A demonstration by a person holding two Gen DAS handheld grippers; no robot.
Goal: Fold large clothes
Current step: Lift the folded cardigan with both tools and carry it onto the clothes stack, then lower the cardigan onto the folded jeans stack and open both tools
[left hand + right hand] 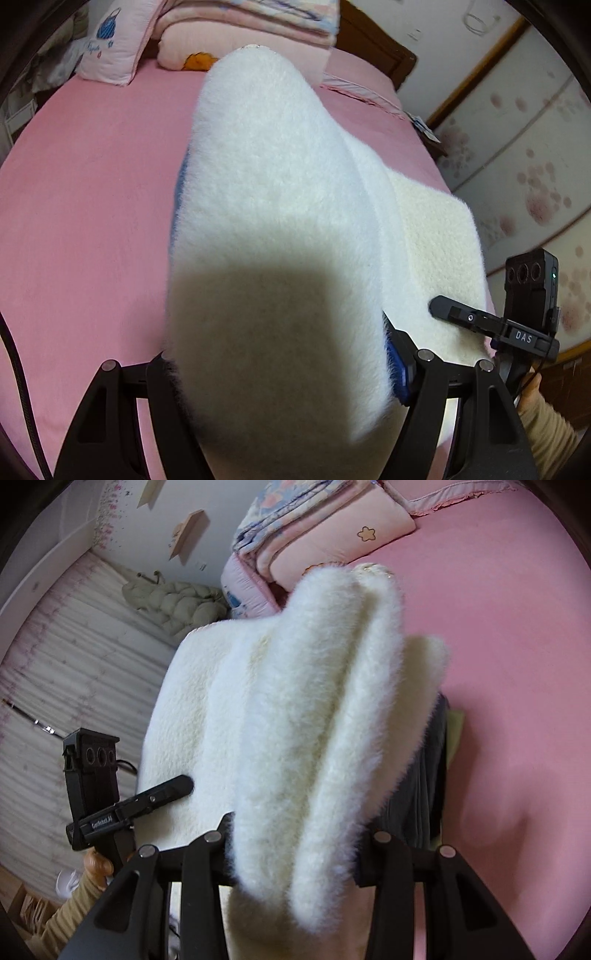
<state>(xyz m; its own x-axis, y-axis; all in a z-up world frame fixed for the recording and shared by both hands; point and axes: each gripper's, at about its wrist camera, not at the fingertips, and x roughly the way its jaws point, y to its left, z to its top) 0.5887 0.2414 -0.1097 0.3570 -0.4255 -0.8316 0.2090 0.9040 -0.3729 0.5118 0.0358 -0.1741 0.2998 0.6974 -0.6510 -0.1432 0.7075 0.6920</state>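
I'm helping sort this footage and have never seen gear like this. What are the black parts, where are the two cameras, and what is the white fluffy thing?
A person holds a hand-held two-finger gripper in each hand; each carries a fisheye camera looking along its fingers. The left gripper and the right gripper both clamp a white fluffy garment, lifted above a bed with a pink sheet. Each view also shows the other gripper at its side. Folded bedding sits at the far end.

Pink bed (92, 192) — floral wardrobe (517, 155)
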